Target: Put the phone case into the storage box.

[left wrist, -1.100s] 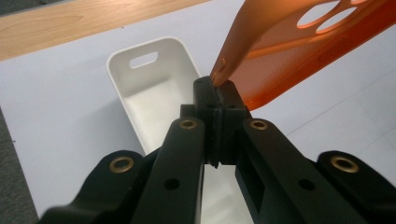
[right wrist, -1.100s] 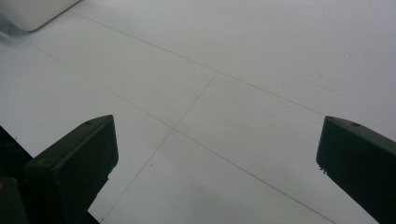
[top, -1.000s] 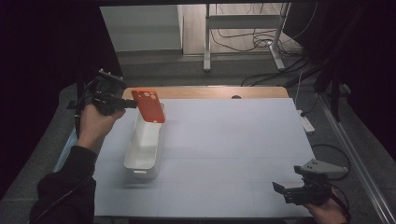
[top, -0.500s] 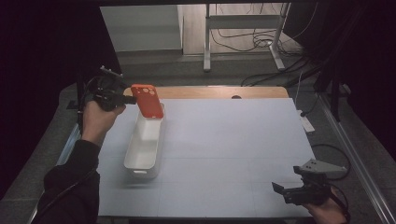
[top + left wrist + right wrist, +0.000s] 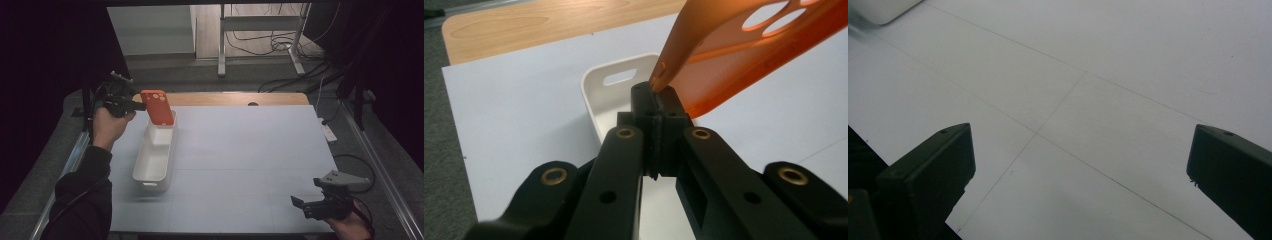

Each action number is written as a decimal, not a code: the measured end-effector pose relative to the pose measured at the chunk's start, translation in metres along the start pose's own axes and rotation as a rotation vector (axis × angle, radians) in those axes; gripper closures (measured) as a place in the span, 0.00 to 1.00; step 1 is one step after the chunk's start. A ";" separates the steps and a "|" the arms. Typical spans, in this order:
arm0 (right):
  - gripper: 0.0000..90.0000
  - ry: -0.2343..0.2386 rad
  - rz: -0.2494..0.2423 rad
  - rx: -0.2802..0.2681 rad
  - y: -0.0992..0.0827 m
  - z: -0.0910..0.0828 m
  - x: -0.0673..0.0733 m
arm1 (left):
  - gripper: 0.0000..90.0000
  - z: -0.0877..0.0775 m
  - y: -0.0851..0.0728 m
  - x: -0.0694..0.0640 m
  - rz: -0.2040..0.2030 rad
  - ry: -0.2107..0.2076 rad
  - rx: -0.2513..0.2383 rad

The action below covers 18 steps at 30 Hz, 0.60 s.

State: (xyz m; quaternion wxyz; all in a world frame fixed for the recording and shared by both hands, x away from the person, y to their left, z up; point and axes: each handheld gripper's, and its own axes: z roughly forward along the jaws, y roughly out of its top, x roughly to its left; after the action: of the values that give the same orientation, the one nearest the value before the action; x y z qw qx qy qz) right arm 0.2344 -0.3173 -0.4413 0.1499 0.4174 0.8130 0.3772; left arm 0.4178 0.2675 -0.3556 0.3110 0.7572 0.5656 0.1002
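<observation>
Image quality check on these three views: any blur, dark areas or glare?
High view: surroundings black, table evenly lit, no glare, slightly soft. Left gripper view: left gripper and orange phone case close and soft, white tray sharper. Right gripper view: right gripper jaw tips dark and blurred, table lines crisp.

The left gripper (image 5: 134,106) sits in the upper left of the high view, held level and pointing right by the left hand (image 5: 107,125), whose dark-sleeved forearm rises from the bottom left corner; in the left gripper view its jaws are pressed together, pinching a thin orange edge; the right gripper (image 5: 300,204) lies low at the bottom right, pointing left, the right hand (image 5: 350,227) beneath it; its jaws stand wide apart.
</observation>
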 end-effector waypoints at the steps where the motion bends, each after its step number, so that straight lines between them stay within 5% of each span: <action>1: 0.00 -0.001 -0.001 0.001 0.000 0.000 0.000 | 0.99 0.001 0.000 0.001 -0.002 0.004 0.002; 18: 0.00 0.004 -0.011 0.013 0.000 0.002 0.001 | 0.99 0.031 -0.001 0.011 -0.036 0.029 0.040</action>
State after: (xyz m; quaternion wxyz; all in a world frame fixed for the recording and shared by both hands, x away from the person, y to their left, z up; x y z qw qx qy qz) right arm 0.2350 -0.3157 -0.4421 0.1475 0.4130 0.8182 0.3719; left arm 0.4363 0.2662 -0.3827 0.2896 0.7515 0.5853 0.0943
